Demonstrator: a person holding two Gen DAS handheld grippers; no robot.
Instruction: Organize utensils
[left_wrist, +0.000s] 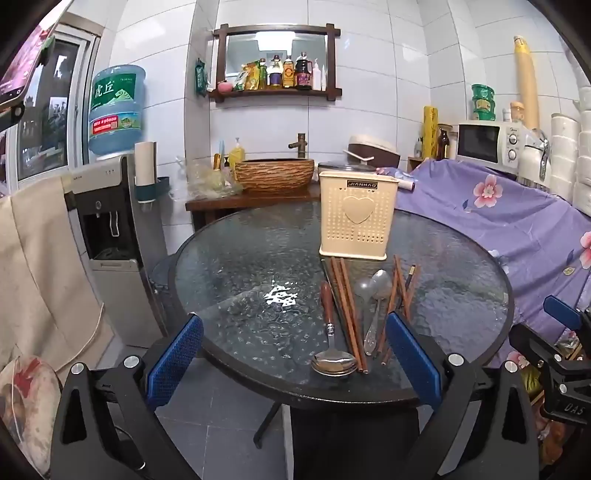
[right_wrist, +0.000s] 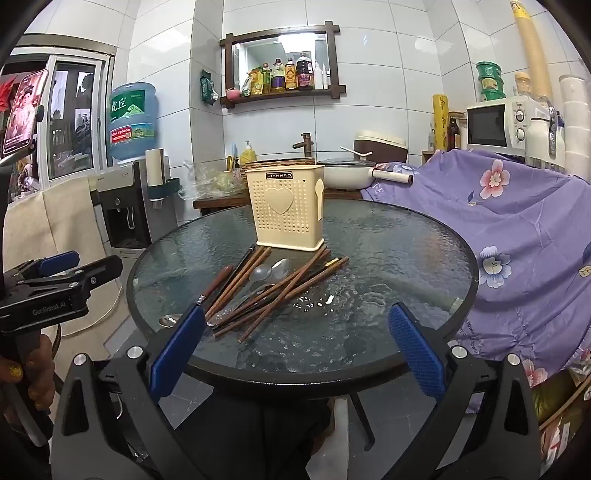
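Observation:
A cream perforated utensil holder (left_wrist: 357, 217) with a heart stands upright on the round glass table (left_wrist: 240, 258); it also shows in the right wrist view (right_wrist: 286, 208). In front of it lie several brown chopsticks (left_wrist: 347, 306), a wooden-handled spoon (left_wrist: 330, 332) and two metal spoons (left_wrist: 376, 295). In the right wrist view the chopsticks (right_wrist: 280, 291) and spoons (right_wrist: 271, 271) form a loose pile. My left gripper (left_wrist: 293, 354) is open and empty at the table's near edge. My right gripper (right_wrist: 295, 347) is open and empty, just right of the pile.
A purple floral cloth (left_wrist: 498, 221) covers furniture right of the table, with a microwave (left_wrist: 487, 142) behind. A water dispenser (left_wrist: 110, 236) stands left. A wooden counter with a basin (left_wrist: 275, 173) and a pot (right_wrist: 347, 171) is behind the table.

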